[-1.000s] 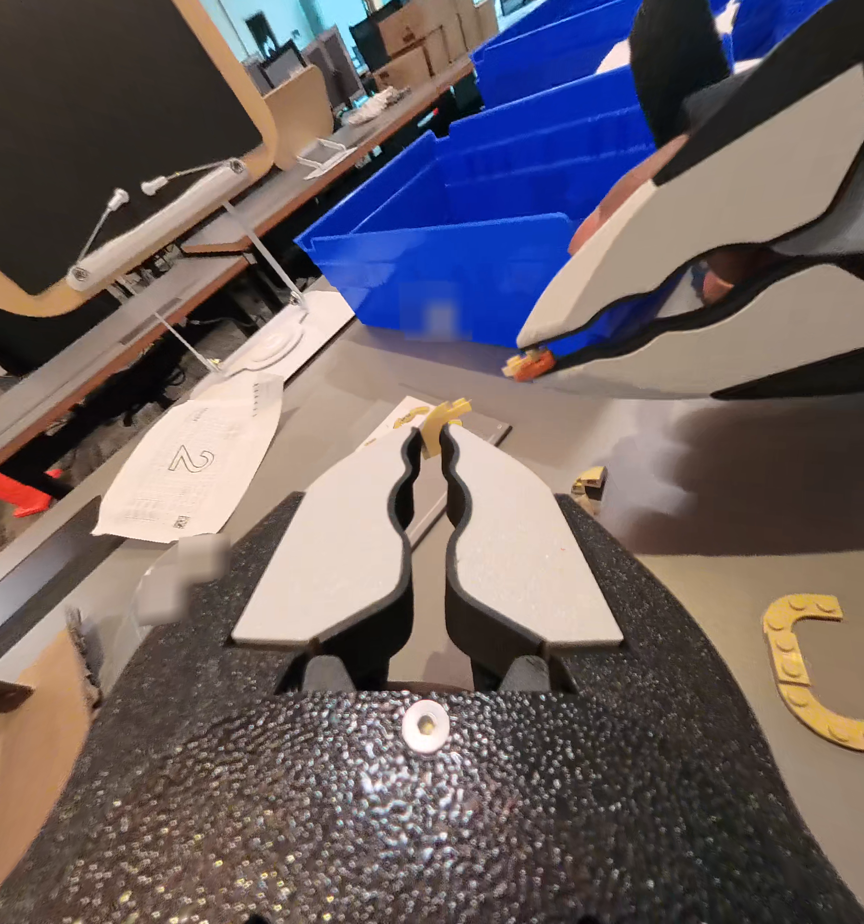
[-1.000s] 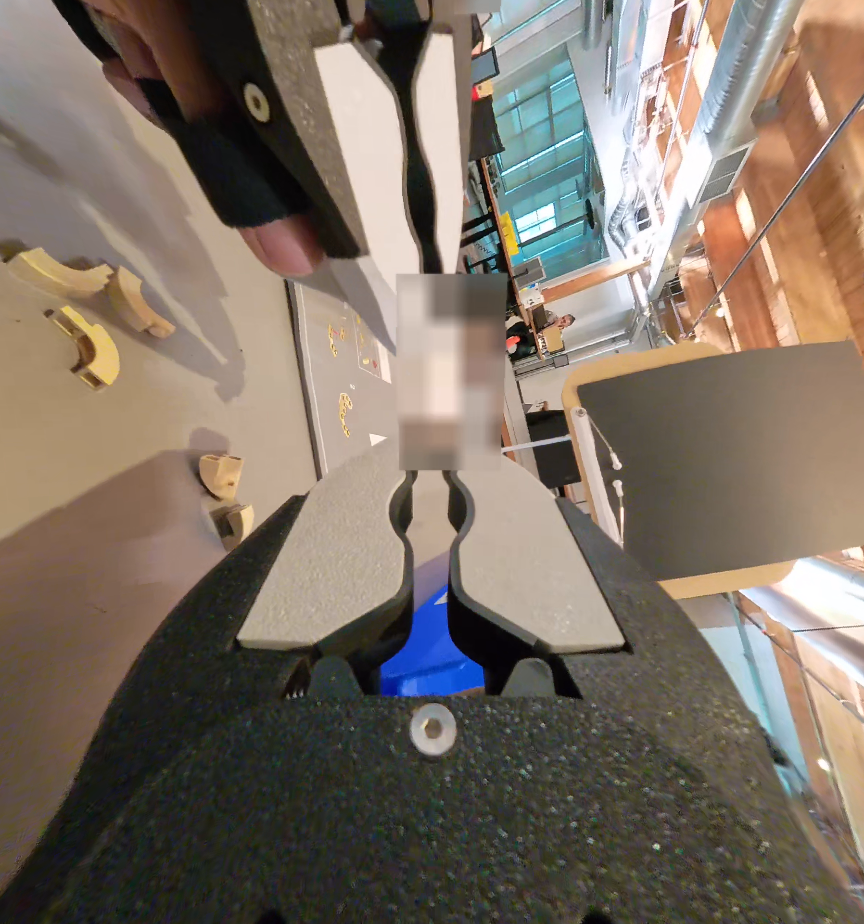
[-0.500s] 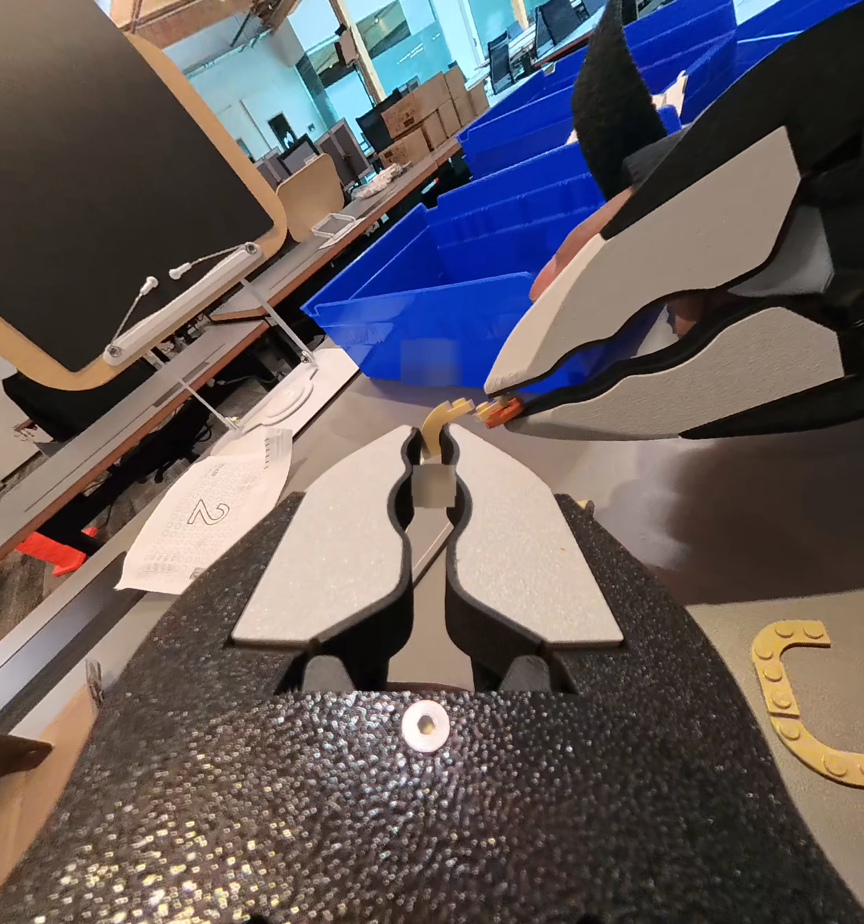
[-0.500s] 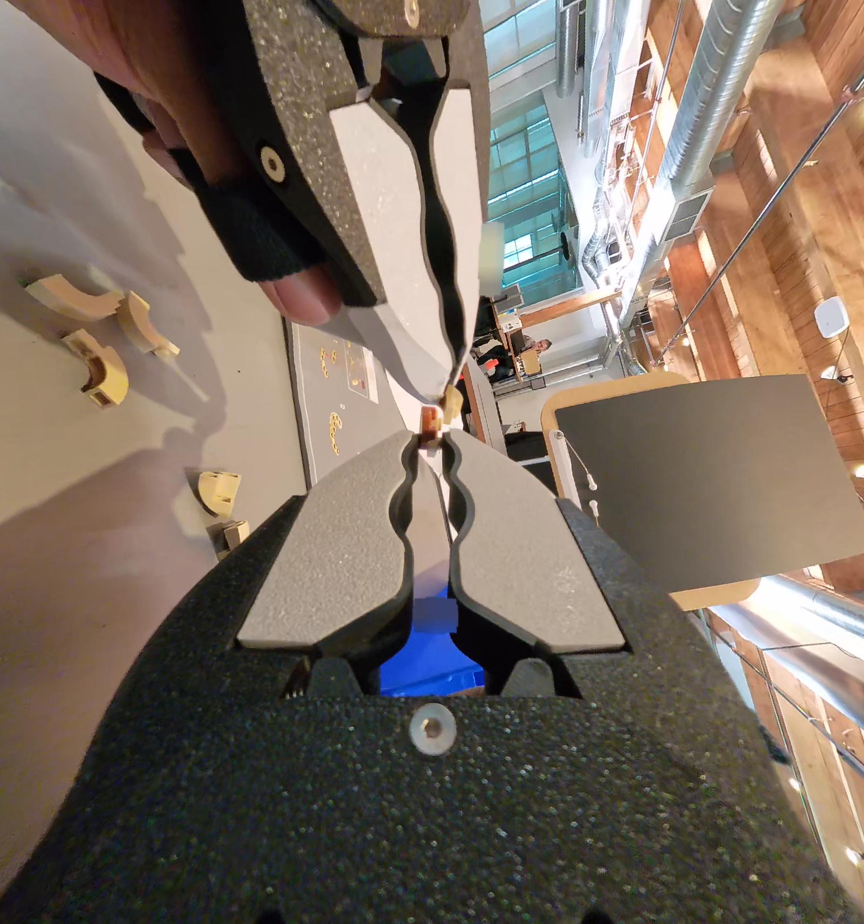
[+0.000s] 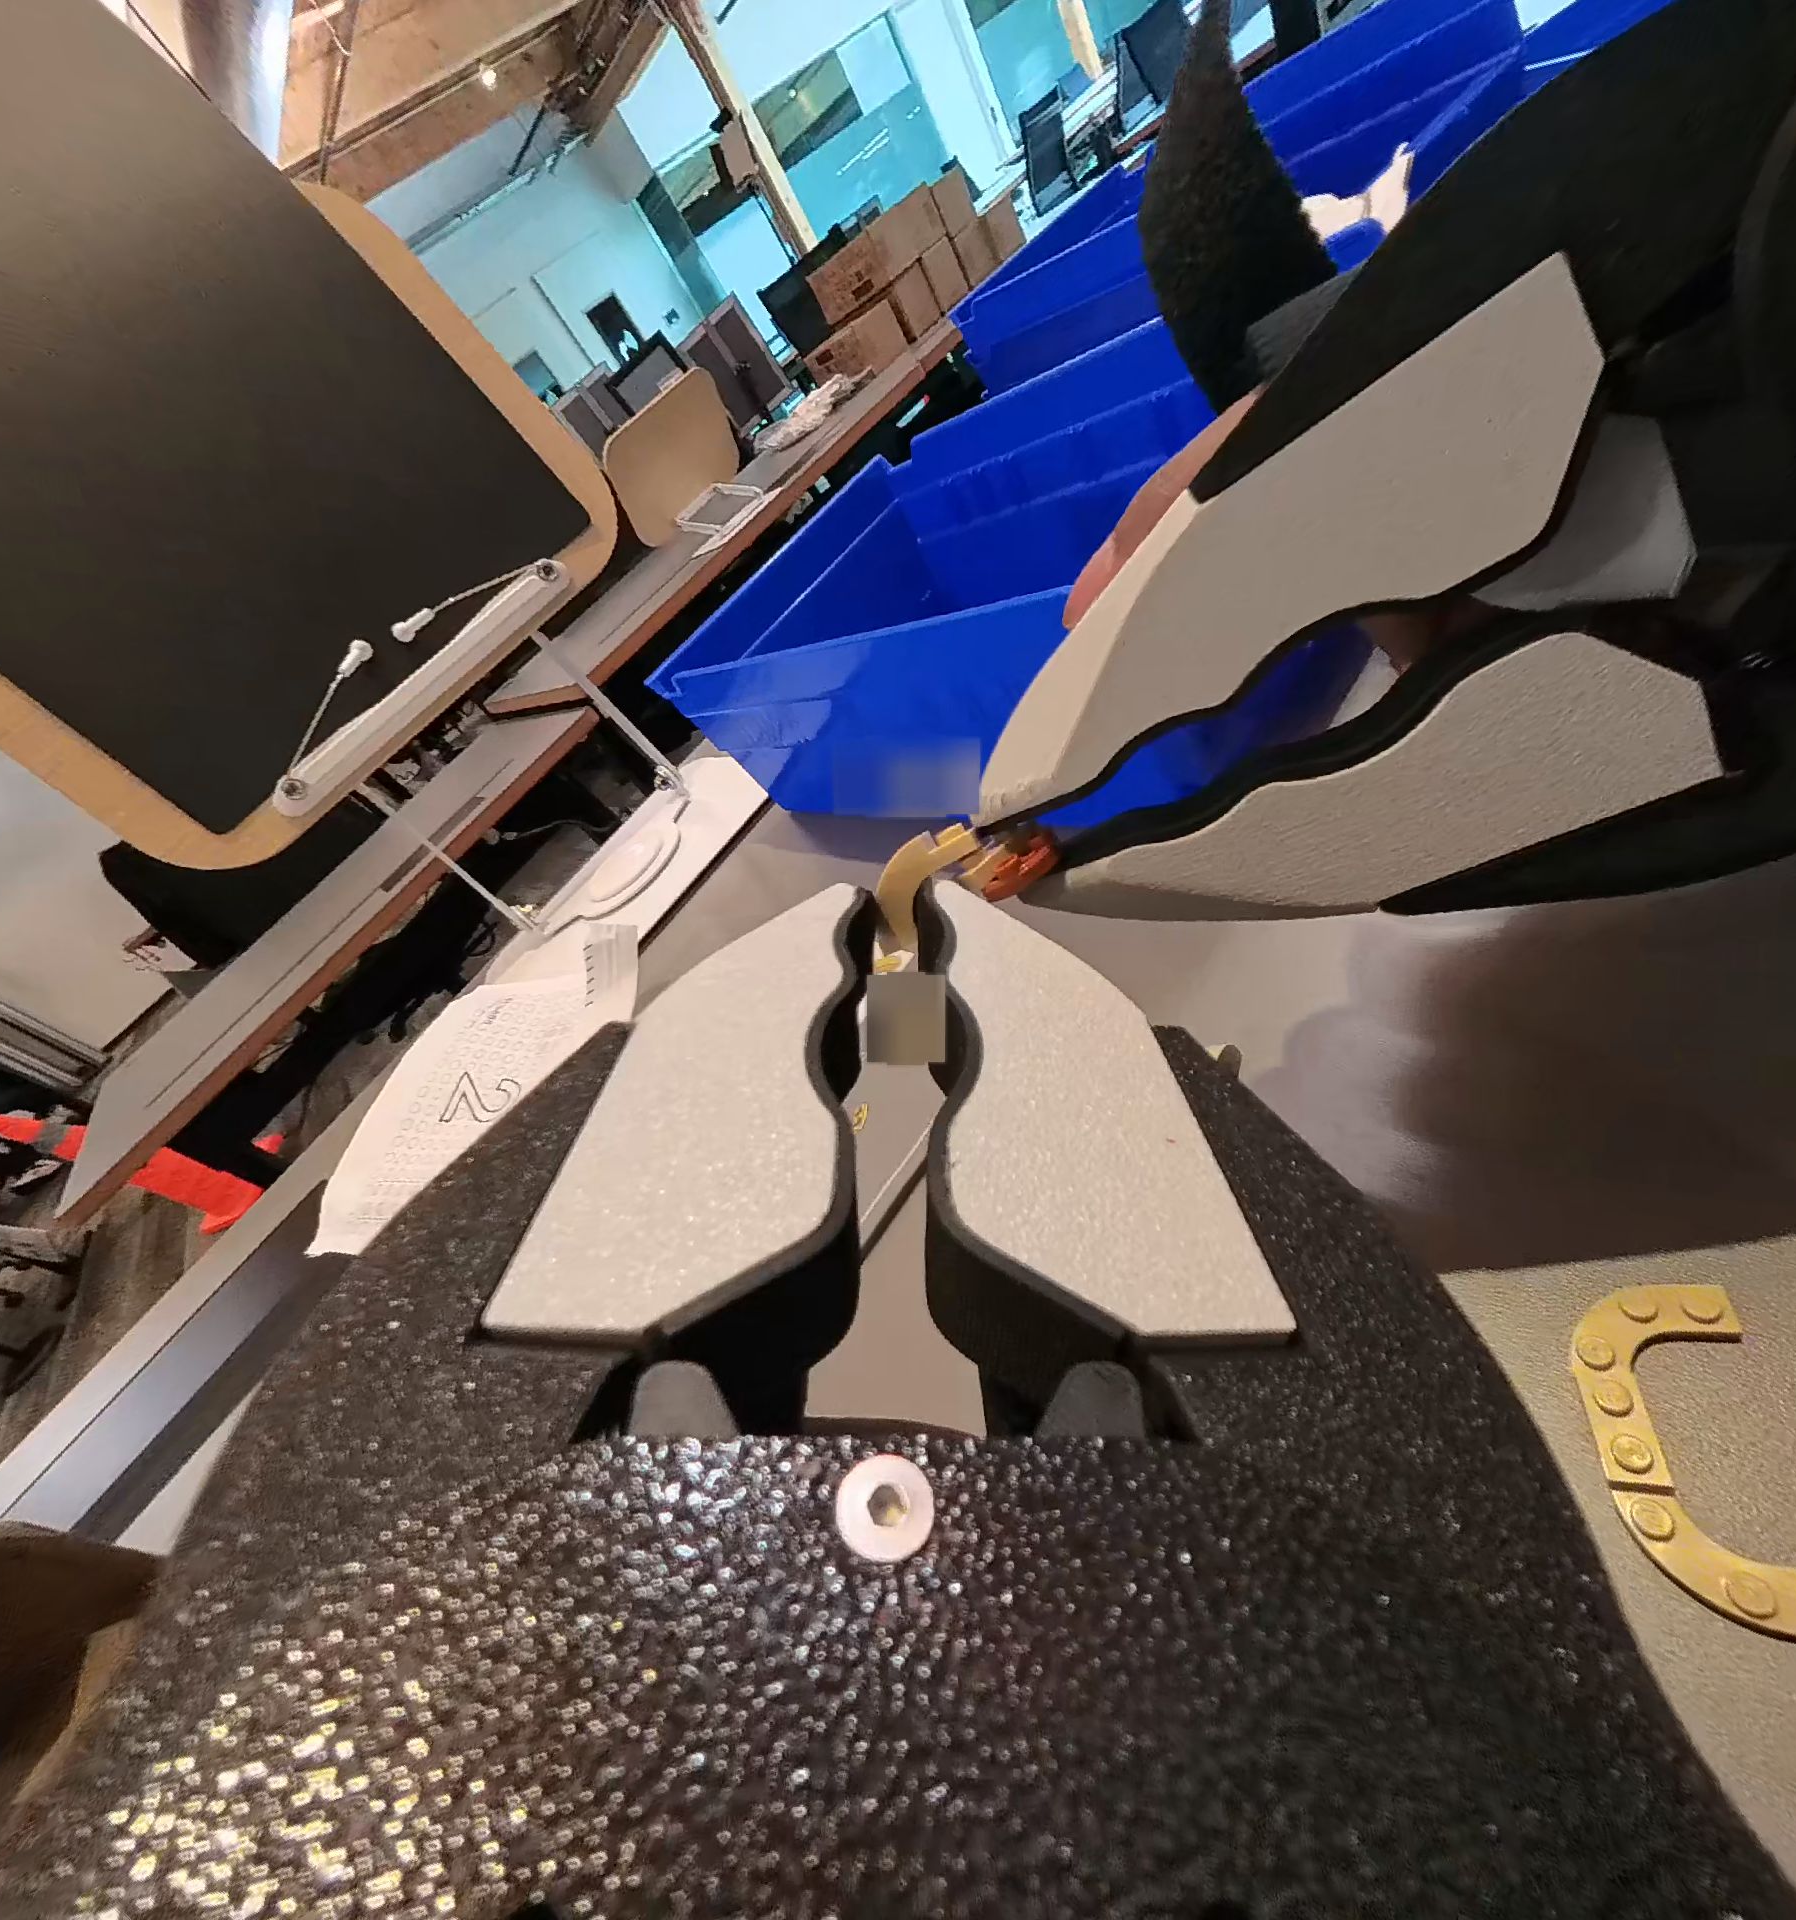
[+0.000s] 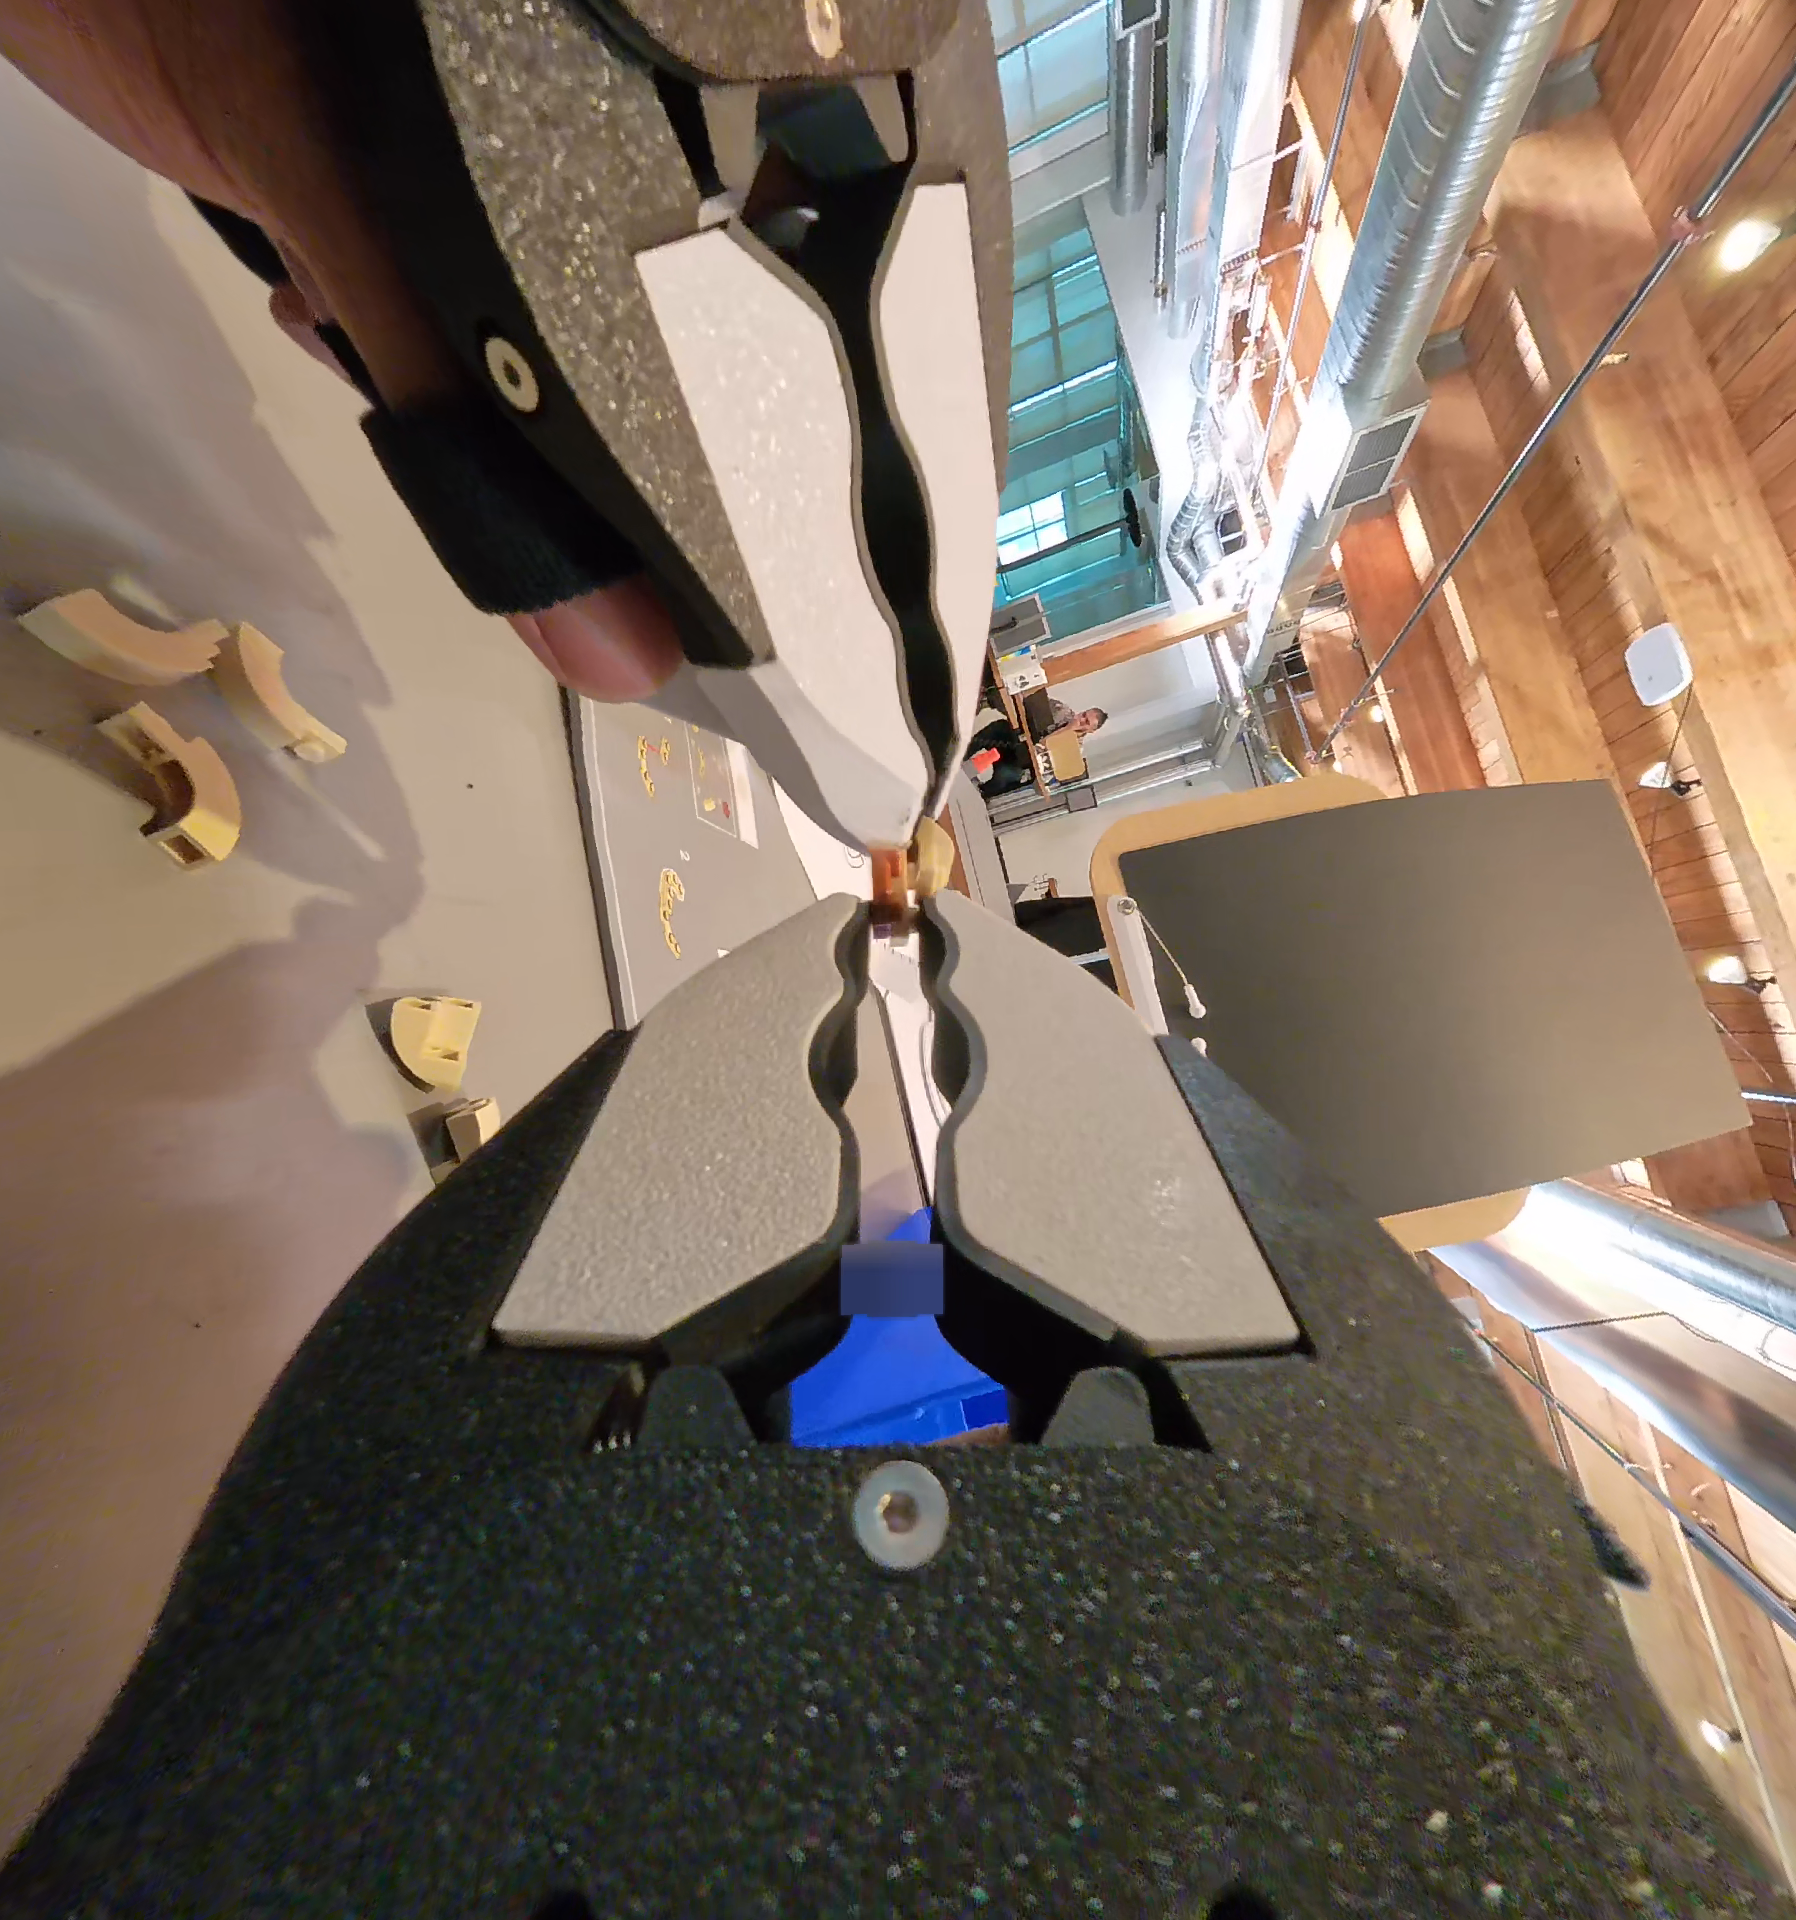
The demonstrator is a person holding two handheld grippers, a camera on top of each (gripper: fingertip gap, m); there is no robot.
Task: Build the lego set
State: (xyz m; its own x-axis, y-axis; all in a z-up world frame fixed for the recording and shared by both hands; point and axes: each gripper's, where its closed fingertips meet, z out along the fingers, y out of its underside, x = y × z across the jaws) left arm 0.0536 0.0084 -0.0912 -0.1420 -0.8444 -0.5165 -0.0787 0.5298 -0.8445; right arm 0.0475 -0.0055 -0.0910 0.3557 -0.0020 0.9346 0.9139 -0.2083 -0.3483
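In the left wrist view, the left hand-held gripper (image 5: 899, 914) is clenched on a tan curved brick (image 5: 906, 873), its tips pressing the brick's lower end. The right hand-held gripper (image 5: 1019, 842) reaches in from the right, clamping a small orange-brown piece (image 5: 1024, 857) that touches the curved brick's upper end. Behind the curved brick stands a blue bin (image 5: 873, 665); a tan studded arch plate (image 5: 1642, 1455) lies on the counter (image 5: 1652, 1195) well right of it.

In the right wrist view, the right hand-held gripper (image 6: 896, 914) pinches the orange-brown piece (image 6: 889, 883); the left hand-held gripper (image 6: 920, 821) comes down from above with the tan brick (image 6: 933, 854) against it. Loose tan curved pieces (image 6: 177, 707) lie on the counter (image 6: 250, 1039), far left of the orange-brown piece.
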